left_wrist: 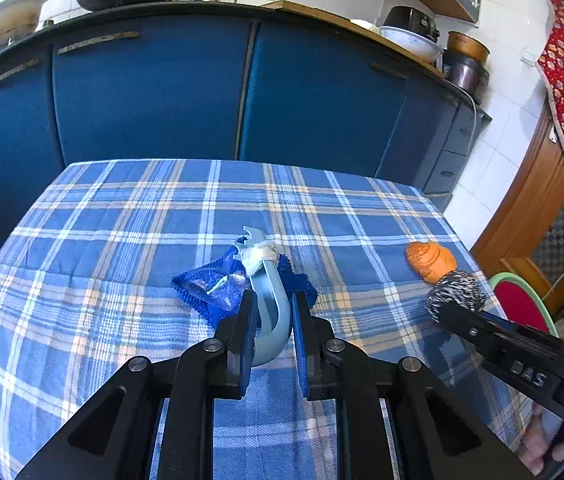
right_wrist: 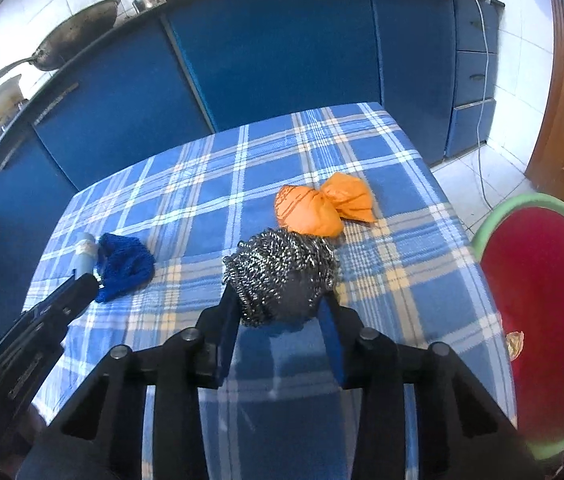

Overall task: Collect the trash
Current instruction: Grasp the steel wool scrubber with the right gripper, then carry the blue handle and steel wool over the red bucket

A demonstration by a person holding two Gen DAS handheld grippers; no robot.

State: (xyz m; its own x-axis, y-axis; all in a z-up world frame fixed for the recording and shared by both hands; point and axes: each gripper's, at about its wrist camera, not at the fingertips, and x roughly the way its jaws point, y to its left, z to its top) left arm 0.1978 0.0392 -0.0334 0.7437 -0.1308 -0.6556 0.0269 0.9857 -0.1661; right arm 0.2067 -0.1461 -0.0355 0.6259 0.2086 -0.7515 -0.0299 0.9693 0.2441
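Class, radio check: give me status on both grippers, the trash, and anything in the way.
Left gripper shut on pale blue scoop. Right gripper shut on steel scourer. Orange wrapper, blue cloth on table. Red bin at right, path clear.

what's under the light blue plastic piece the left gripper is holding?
The blue knitted cloth lies beneath the light blue plastic piece; whitish fluff sits on its far end. Cloth beneath the piece is hidden.
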